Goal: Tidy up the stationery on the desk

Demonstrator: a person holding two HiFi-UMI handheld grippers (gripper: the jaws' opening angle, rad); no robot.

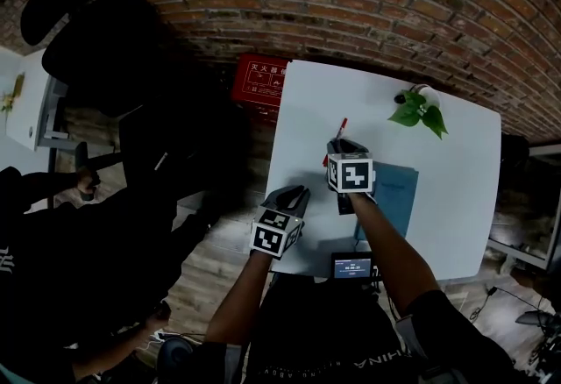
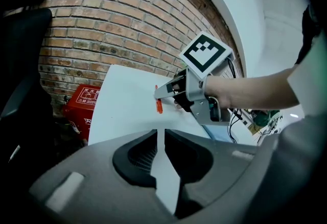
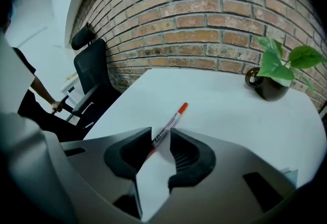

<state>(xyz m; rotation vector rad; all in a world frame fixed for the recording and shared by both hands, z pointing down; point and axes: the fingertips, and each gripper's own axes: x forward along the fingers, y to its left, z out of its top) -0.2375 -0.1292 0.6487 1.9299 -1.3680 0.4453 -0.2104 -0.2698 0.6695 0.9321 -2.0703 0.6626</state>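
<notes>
Gathering has barely begun: the marker pen (image 3: pixel 171 120) lies flat on the white desk (image 3: pixel 219 97), not yet lifted. The right gripper (image 3: pixel 161 135) straddles its near end, jaws apart, pads apparently not pressing. The left gripper (image 2: pixel 160 137) hovers at the desk's near edge, jaws a narrow slit apart, empty. The blue notebook (image 1: pixel 399 198) appears unsorted.

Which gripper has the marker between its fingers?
The right gripper: the orange-capped marker lies between its fingers; the left gripper frames only table.
</notes>
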